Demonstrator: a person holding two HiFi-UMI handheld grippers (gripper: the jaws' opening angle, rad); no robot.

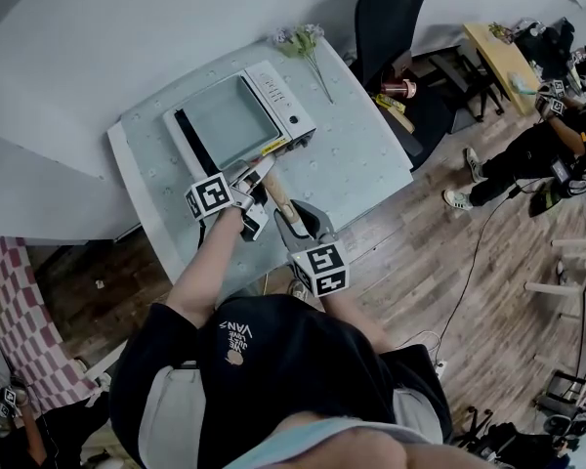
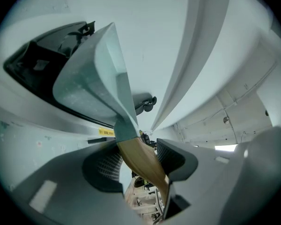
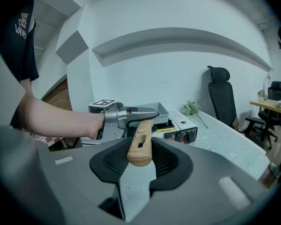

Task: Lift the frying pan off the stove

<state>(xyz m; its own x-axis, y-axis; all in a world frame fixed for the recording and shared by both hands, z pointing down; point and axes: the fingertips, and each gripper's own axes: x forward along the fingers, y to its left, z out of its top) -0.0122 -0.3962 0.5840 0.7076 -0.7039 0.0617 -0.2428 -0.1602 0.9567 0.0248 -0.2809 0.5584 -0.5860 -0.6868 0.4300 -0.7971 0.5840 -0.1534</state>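
Frying pan [image 1: 225, 115], head view: sitting over the stove [image 1: 278, 96]. Left gripper view: being clamped at its wooden handle [image 2: 135, 153] by the left gripper [image 2: 139, 161], jaws part open. Right gripper view: being squeezed at the handle end by the right gripper [image 3: 140, 161].

Left claw [image 2: 138, 161] level, right claw [image 3: 140, 161] nose-down, both tight on one pan handle [image 3: 140, 144].

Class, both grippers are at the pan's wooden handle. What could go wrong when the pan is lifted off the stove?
1. The right gripper holds only the very end of the handle, so the pan may sag or slip.
2. The handle crosses the left gripper at a slant; the pan could twist and knock the stove.
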